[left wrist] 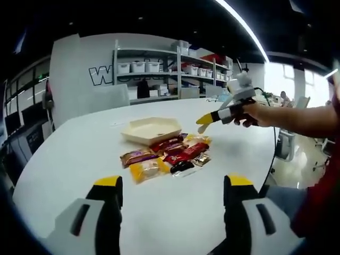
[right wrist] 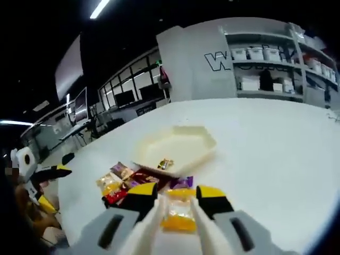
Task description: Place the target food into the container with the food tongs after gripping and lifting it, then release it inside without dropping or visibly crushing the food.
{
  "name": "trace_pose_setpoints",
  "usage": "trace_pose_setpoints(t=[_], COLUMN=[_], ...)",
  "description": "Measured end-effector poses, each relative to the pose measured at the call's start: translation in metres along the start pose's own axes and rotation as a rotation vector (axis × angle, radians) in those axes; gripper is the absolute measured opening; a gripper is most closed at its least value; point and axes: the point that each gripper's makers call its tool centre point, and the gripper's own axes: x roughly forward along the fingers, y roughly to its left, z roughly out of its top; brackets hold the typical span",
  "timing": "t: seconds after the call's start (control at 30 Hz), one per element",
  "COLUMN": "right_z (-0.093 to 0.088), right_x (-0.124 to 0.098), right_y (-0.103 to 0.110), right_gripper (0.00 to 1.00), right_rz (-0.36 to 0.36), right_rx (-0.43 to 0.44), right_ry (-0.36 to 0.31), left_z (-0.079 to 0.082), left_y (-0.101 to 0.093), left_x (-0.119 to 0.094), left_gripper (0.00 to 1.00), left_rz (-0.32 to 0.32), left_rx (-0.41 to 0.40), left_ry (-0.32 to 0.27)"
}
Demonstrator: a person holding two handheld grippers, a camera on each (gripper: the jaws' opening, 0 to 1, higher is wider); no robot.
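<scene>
A cream hexagonal container (left wrist: pixel 151 129) (right wrist: pixel 183 143) sits on the white table, with a small wrapped piece (right wrist: pixel 165 163) at its near edge. Several wrapped snacks (left wrist: pixel 169 155) (right wrist: pixel 130 183) lie heaped in front of it. My right gripper (right wrist: pixel 177 195) (left wrist: pixel 204 121) is held by a hand above the pile and is shut on white food tongs (right wrist: pixel 153 220), whose arms stand apart. An orange-yellow packet (right wrist: pixel 178 213) (left wrist: pixel 197 139) shows between the tong arms; whether they touch it I cannot tell. My left gripper (left wrist: pixel 174 183) (right wrist: pixel 52 187) hovers open and bare, short of the pile.
The round white table (left wrist: pixel 79 159) (right wrist: pixel 276 138) curves away at its edges. Metal shelves with white bins (left wrist: pixel 159 69) (right wrist: pixel 276 69) stand behind it, beside a white wall panel. Chairs (left wrist: pixel 109 96) line the far side. A person's arm (left wrist: pixel 297 119) reaches in from the right.
</scene>
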Motion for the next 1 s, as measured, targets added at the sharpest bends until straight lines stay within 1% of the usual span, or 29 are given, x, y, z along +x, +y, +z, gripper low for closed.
trace_pose_setpoints(t=[0.07,0.13,0.17,0.23,0.33,0.4,0.5,0.57,0.6,0.73,0.87,1.0], right_z=[-0.003,-0.004,-0.004,-0.006,-0.004,-0.011,-0.010,-0.010,-0.010,-0.012,-0.014,-0.014], right_x=[0.003,0.004,0.004,0.005,0.007,0.010,0.011,0.013,0.013,0.014,0.016,0.017], right_y=[-0.002,-0.003,-0.004,0.000,0.002,-0.001,-0.002,-0.003,-0.003,-0.004,-0.005,-0.004], right_gripper=[0.24,0.24,0.25,0.25,0.25,0.25,0.25,0.25,0.25,0.24,0.22,0.19], right_rz=[-0.020,-0.035,-0.042,-0.038,-0.027,-0.039,-0.046,-0.059,-0.058,-0.053,-0.052,-0.058], right_rx=[-0.047,-0.063,-0.096,-0.121,-0.123,-0.119,-0.128,-0.168,-0.172,-0.153,-0.151,-0.168], right_ry=[0.002,0.007,0.001,0.010,0.003,0.034,0.028,0.034,0.037,0.045,0.048,0.059], left_z=[-0.001,-0.002,-0.002,-0.003,-0.005,-0.005,-0.004,-0.003,-0.003,-0.003,-0.003,-0.003], left_y=[0.002,0.004,0.005,0.007,0.009,0.009,0.007,0.007,0.008,0.008,0.007,0.007], left_x=[-0.001,-0.002,-0.003,-0.004,-0.005,-0.004,-0.004,-0.004,-0.004,-0.003,-0.003,-0.003], left_gripper=[0.76,0.76,0.76,0.76,0.76,0.76,0.76,0.76,0.76,0.76,0.75,0.75], left_rz=[0.003,0.009,0.011,0.015,0.019,0.018,0.016,0.016,0.016,0.015,0.013,0.014], left_rx=[-0.002,-0.002,-0.003,-0.004,-0.008,-0.010,-0.006,-0.009,-0.008,-0.009,-0.003,0.000], left_ry=[0.002,0.003,0.004,0.006,0.008,0.009,0.008,0.006,0.006,0.009,0.009,0.011])
